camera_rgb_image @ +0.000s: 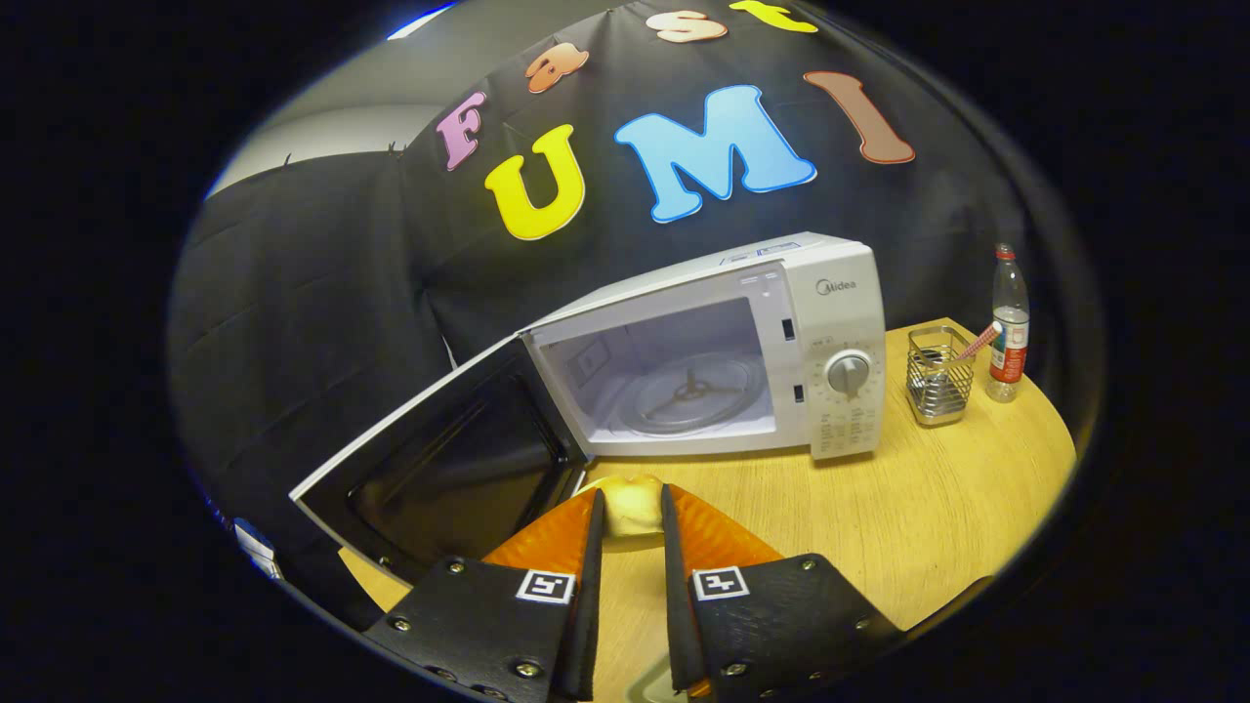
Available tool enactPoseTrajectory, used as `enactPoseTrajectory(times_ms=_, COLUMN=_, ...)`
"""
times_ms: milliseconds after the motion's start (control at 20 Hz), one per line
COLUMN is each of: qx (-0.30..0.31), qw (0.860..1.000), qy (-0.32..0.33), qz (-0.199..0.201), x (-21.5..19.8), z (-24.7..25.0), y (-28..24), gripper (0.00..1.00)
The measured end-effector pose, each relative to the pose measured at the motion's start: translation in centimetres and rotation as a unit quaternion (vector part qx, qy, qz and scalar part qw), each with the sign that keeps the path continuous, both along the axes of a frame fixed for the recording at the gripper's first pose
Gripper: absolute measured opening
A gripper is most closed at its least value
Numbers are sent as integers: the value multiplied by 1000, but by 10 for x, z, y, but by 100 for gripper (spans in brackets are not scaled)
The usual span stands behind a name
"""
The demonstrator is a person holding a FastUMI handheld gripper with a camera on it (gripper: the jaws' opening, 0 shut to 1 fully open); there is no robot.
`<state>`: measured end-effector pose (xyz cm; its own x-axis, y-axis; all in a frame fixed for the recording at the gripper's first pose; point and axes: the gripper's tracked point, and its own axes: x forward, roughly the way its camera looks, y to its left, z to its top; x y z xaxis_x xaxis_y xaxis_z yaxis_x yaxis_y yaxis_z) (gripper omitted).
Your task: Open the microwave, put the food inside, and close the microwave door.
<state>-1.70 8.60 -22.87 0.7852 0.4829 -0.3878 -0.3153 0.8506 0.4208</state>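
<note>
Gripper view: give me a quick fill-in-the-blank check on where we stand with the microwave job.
1. The microwave door stands ____.
2. The pale food sits ____ the jaws of the gripper, which press on it from both sides.
3. The glass turntable inside the microwave carries ____.
4. The wire basket stands between the microwave and the ____.

Missing words: open; between; nothing; bottle

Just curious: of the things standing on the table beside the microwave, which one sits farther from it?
The plastic bottle with the red label; the wire mesh holder stands between it and the microwave.
</note>
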Motion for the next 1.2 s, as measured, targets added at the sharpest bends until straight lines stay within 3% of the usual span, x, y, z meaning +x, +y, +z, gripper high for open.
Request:
enactPoseTrajectory(times_ms=650, qx=-1, qw=997, qy=-34, qz=-66, x=179, z=-30, y=70, gripper=29)
enactPoseTrajectory(times_ms=850, qx=30, qw=995, qy=-24, qz=-89, x=201, z=-49, y=83, gripper=30)
enactPoseTrajectory(times_ms=1050, qx=68, qw=987, qy=-9, qz=-142, x=220, z=-68, y=75, gripper=30)
enactPoseTrajectory(times_ms=1200, qx=96, qw=984, qy=7, qz=-148, x=227, z=-89, y=84, gripper=30)
